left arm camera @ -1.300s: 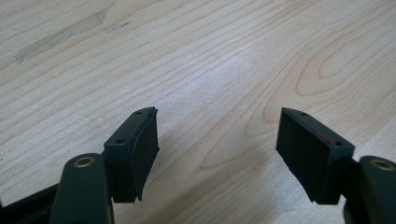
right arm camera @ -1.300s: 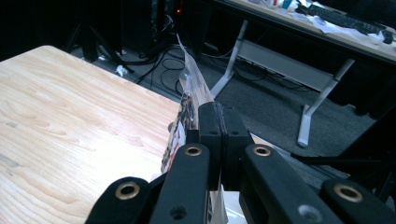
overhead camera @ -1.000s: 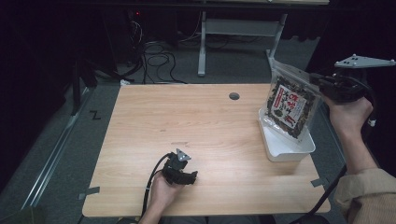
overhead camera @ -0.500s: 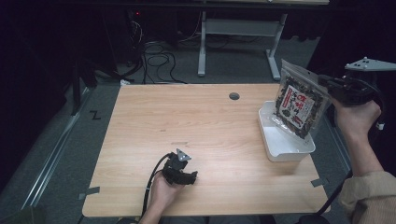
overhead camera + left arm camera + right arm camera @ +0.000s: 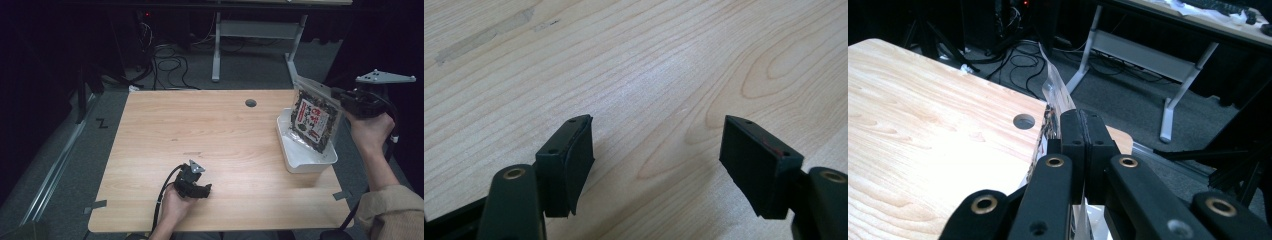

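Holding a snack bag above the white tray

Pinching the clear top edge of the snack bag [image 5: 314, 122], the right gripper [image 5: 344, 97] keeps it hanging in the air over the white tray [image 5: 320, 161] at the right edge of the wooden table [image 5: 210, 135]. Its two black jaws are pressed together on the plastic, as the right gripper view shows, with the bag [image 5: 1054, 107] edge-on between the pads. The bag's lower end sits over the tray's inside; whether it touches the tray cannot be told. Well apart, near the front edge of the table, the left gripper [image 5: 204, 191] rests in the person's hand. Its jaws are spread wide over bare wood, with nothing between them.
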A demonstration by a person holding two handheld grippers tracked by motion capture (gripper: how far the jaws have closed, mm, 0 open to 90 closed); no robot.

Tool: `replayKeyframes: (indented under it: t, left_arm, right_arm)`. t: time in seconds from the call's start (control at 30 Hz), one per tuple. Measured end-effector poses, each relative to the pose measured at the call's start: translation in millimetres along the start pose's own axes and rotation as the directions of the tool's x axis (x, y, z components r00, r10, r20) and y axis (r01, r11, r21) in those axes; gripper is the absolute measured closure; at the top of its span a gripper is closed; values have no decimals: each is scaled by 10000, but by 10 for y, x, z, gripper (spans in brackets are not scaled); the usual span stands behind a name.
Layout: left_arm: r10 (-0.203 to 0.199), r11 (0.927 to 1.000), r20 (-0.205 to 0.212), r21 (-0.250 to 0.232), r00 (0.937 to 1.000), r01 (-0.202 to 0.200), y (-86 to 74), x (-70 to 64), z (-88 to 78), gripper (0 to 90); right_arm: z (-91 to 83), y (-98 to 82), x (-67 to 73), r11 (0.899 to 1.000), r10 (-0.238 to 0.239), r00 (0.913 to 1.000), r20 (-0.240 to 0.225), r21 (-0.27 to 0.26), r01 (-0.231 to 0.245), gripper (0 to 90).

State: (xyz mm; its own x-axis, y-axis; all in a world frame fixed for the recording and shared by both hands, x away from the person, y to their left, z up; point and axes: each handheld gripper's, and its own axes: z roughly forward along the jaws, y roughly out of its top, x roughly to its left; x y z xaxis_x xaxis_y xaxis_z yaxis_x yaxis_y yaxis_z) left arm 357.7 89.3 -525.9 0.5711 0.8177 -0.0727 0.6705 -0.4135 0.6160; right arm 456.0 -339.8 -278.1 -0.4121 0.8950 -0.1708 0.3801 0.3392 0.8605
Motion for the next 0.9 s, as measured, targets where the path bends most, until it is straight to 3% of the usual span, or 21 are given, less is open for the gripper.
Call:
replayKeyframes:
  t: [0.5,0.67,0.9]
  left_arm:
    - [-18,10000,-41,-60,10000,18,0,-9,-9,301]
    - [-18,10000,-30,-55,10000,18,0,-7,-7,301]
    - [-32,10000,-19,-66,10000,32,-1,-8,-12,301]
  right_arm:
    - [104,-248,40,9996,214,9985,-509,196,-205,900]
    - [90,-307,33,9982,-57,9996,-274,592,73,887]
    - [110,-444,-101,9944,266,9996,-19,1023,-263,863]
